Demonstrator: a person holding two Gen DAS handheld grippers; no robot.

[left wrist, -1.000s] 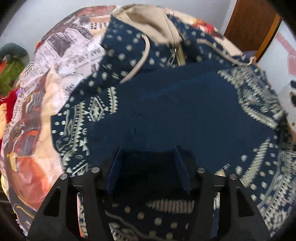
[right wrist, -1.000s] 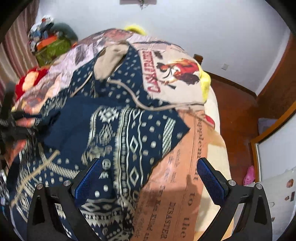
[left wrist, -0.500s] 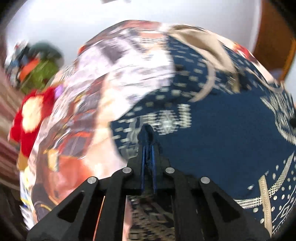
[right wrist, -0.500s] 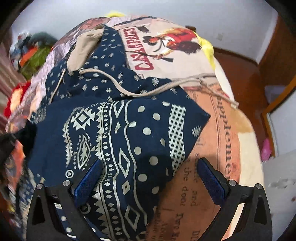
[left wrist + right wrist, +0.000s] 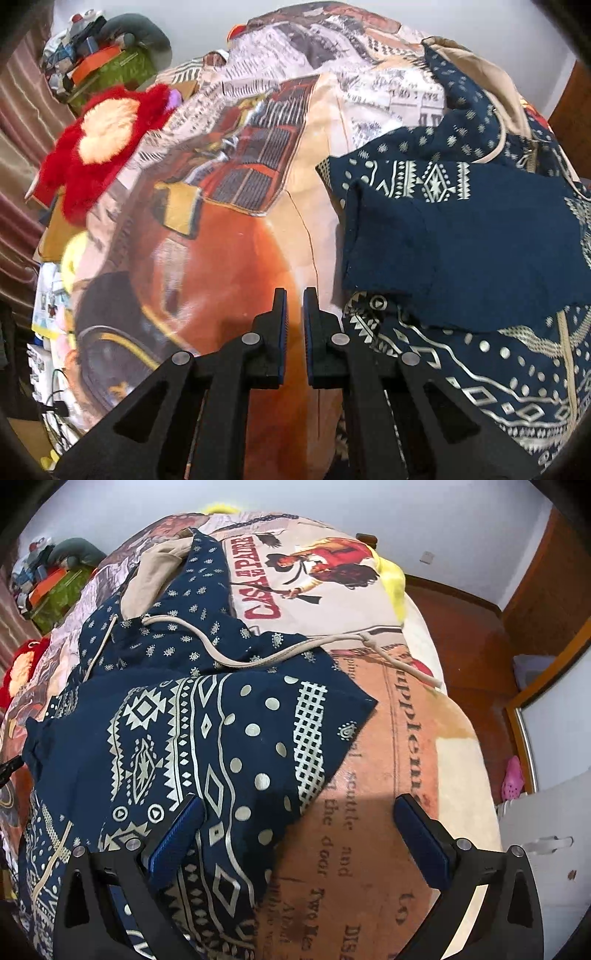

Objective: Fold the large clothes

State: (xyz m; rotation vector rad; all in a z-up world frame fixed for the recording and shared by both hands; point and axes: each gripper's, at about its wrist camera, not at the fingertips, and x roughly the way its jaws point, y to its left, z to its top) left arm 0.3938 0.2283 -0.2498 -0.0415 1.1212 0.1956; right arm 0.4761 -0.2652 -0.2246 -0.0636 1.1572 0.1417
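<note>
Hoodie (image 5: 207,738) with both sleeves folded inward; left gripper (image 5: 294,317) nearly closed, empty — right gripper (image 5: 295,834) wide, poised for next fold.

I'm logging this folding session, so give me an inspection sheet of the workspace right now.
Surface: bed covered by a printed blanket.
Job's things: navy patterned hoodie spread on the blanket, sleeves folded inward, beige drawstring trailing across it.
Clutter: red plush toy beside the bed; green box with piled items.
Grippers: left gripper nearly shut, empty, over bare blanket; right gripper open above the hoodie's edge.
Cables: nothing clearly seen.
Surroundings: white wall, wooden floor.
</note>
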